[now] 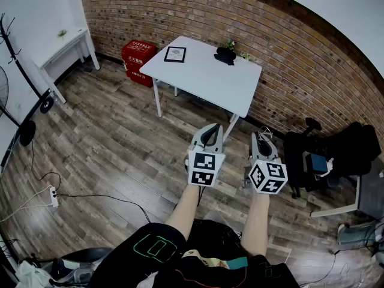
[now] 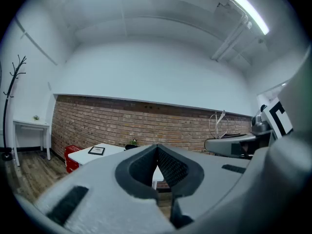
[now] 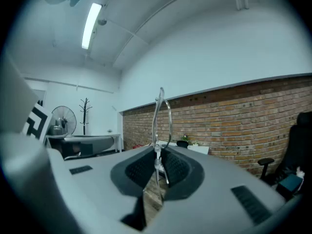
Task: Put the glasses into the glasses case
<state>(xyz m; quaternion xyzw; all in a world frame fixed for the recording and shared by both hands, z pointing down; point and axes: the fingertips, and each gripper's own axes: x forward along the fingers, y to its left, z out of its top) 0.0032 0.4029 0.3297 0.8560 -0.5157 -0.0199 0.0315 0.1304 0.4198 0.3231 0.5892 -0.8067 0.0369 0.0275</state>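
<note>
A thin wire-framed pair of glasses stands upright between the pads of my right gripper, which is shut on it. In the head view the glasses show as a faint wire at that gripper's tip. My left gripper is held level beside it, with its jaws shut and nothing between them. The black glasses case lies at the far edge of the white table, well ahead of both grippers. It also shows small in the right gripper view.
On the table are a framed picture and a small plant. A red box stands by the brick wall. A black office chair is at the right, a white side table at the left, and a power strip with cables on the wooden floor.
</note>
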